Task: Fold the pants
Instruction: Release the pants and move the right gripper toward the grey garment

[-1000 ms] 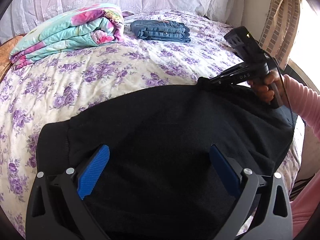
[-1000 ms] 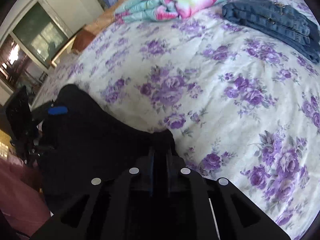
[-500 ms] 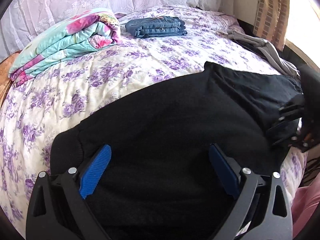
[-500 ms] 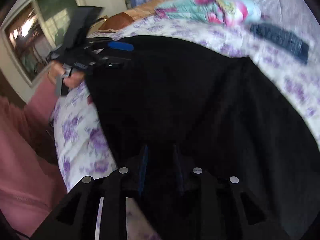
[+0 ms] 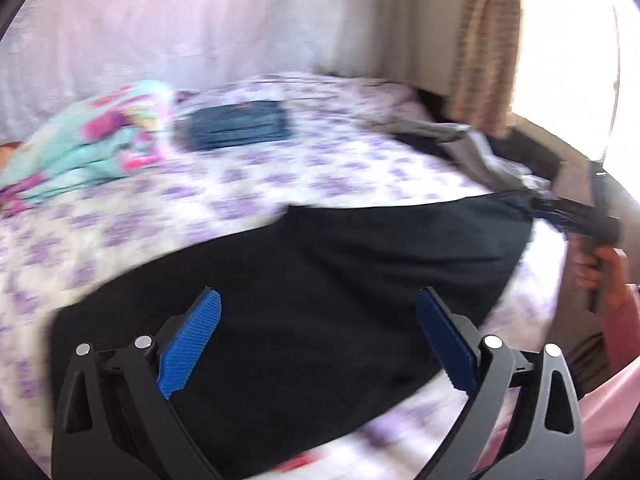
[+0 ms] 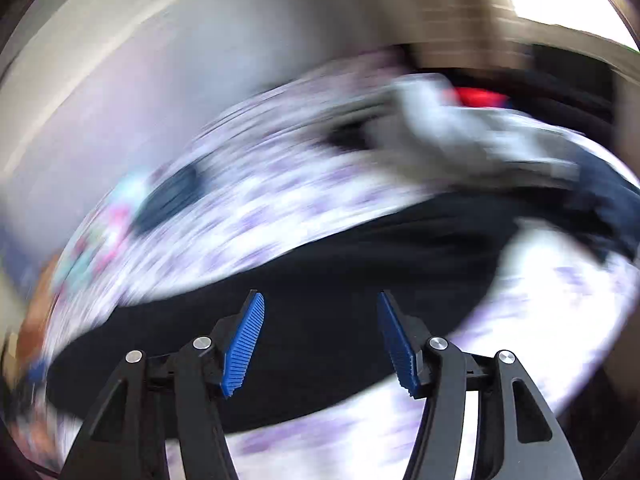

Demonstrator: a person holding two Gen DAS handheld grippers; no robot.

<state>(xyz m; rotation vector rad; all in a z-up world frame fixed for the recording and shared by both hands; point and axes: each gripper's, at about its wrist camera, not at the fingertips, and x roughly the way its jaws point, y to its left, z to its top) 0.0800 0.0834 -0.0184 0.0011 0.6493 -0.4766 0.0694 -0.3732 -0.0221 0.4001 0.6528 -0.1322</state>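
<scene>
Pants (image 5: 320, 300), black and spread flat, lie across the near part of the bed (image 5: 280, 176), whose sheet is white with purple flowers. The left claw (image 5: 318, 340) hangs over them with its blue pads (image 5: 190, 346) set wide apart and nothing between them. The right claw (image 6: 320, 338) also stands wide, its pads (image 6: 244, 344) apart above the black cloth and gripping nothing; in the left view it shows at the far right end of the pants, held by a hand (image 5: 604, 276) in a pink sleeve. Beyond the pants, toward the head of the bed, lie folded jeans (image 5: 240, 124), and just left of them a folded flowery blanket (image 5: 88, 144). A grey garment (image 5: 464, 144) lies crumpled at the bed's right edge, beyond the pants. Both views are blurred.
</scene>
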